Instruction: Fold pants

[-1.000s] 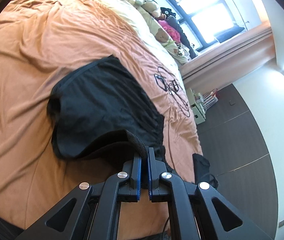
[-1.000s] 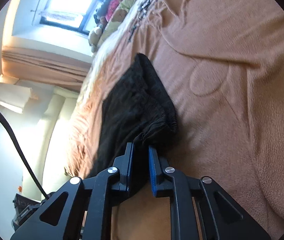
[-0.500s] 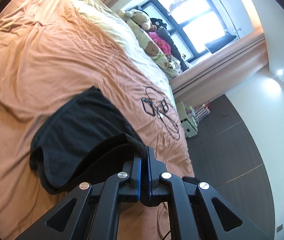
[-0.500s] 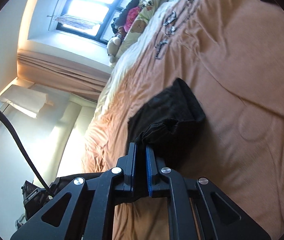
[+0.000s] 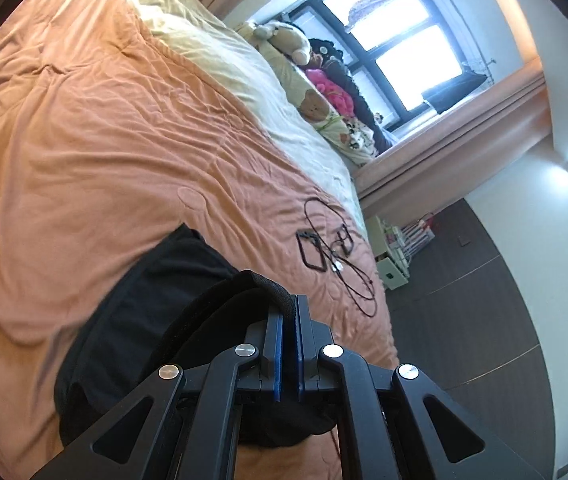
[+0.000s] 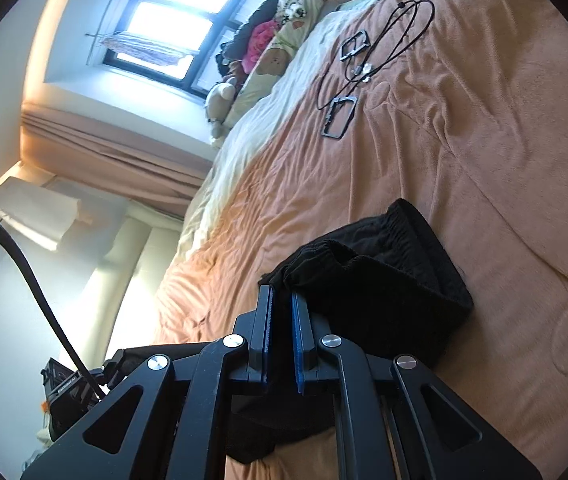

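Note:
Black pants point(image 5: 156, 300) lie partly lifted over an orange blanket point(image 5: 84, 140) on a bed. My left gripper point(image 5: 287, 308) is shut on the elastic waistband, which arches up to its blue pads. In the right wrist view the same black pants point(image 6: 383, 280) hang doubled over, and my right gripper point(image 6: 282, 300) is shut on a bunched edge of the waistband. The lower part of the cloth is hidden behind both grippers' arms.
Black cables and two small rectangular frames point(image 5: 315, 252) lie on the blanket beyond the pants, also the cables point(image 6: 363, 60) in the right view. Pillows and soft toys point(image 5: 315, 92) sit by the window. The bed edge drops to a dark floor point(image 5: 463, 300).
Both grippers have drawn back and up with the waistband, pulling the pants toward the near bed edge. The right gripper's jaws closed fully on the cloth. More of the bed and window shows.

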`<action>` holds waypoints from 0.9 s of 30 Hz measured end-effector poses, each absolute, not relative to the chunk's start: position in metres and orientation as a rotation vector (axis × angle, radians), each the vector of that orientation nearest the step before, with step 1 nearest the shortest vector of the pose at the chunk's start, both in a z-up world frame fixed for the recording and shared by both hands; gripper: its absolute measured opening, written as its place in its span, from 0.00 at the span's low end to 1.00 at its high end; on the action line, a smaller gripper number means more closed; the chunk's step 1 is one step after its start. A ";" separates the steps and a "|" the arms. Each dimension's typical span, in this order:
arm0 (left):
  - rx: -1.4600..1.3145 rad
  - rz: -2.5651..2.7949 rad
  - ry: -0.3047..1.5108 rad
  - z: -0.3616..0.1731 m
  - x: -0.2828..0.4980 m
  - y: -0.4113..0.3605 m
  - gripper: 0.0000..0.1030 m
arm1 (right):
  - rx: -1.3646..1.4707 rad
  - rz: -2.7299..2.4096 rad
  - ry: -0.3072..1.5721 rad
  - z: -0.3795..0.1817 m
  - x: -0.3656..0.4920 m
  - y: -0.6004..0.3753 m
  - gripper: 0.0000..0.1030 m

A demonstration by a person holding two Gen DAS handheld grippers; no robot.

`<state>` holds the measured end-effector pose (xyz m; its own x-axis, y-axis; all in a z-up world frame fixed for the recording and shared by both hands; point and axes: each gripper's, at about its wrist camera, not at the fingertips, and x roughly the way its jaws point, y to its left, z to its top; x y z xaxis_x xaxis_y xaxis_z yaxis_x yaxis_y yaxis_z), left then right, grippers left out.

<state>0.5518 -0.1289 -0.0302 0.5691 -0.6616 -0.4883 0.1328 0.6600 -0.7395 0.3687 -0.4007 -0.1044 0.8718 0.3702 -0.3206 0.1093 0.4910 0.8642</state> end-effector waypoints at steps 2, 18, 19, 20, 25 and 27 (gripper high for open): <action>-0.694 -0.510 0.857 -0.037 0.569 -0.134 0.05 | 1.064 0.145 0.521 -0.104 0.377 -0.397 0.06; -0.575 -0.411 1.062 -0.128 0.683 -0.166 0.16 | 1.110 0.023 0.590 -0.120 0.432 -0.390 0.26; -0.572 -0.408 1.057 -0.130 0.685 -0.163 0.31 | 1.102 0.026 0.598 -0.118 0.432 -0.389 0.42; -0.566 -0.403 1.046 -0.131 0.685 -0.162 0.50 | 1.087 0.026 0.595 -0.113 0.430 -0.391 0.49; -0.442 -0.400 1.017 -0.128 0.687 -0.160 0.61 | 1.003 0.031 0.563 -0.097 0.421 -0.398 0.59; -0.375 -0.398 1.034 -0.130 0.690 -0.163 0.61 | 0.970 0.017 0.581 -0.096 0.419 -0.401 0.59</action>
